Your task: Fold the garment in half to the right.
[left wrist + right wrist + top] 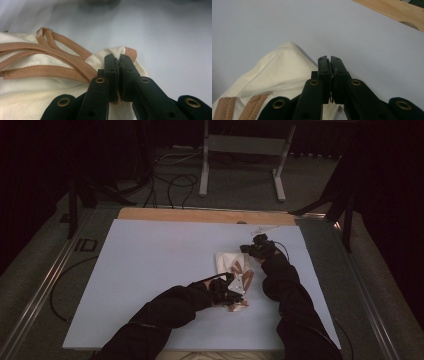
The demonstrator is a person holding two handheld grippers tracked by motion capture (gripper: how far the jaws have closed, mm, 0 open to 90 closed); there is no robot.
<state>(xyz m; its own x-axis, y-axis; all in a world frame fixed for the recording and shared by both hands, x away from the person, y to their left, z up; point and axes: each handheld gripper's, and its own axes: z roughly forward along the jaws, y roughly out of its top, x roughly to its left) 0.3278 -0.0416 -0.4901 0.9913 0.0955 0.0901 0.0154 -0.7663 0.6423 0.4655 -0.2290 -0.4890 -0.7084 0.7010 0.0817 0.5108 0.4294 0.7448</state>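
Currently, one cream garment (232, 270) with tan straps (50, 53), lying right of centre on the desk (150, 270): left gripper (227, 290) fingers clamped on its near hem, right gripper (255, 247) fingers pinching its far corner, seemingly to stretch it flat.

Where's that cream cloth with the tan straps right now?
In the high view the cream garment lies right of centre on the pale blue table cover, between the left gripper at its near end and the right gripper at its far end.
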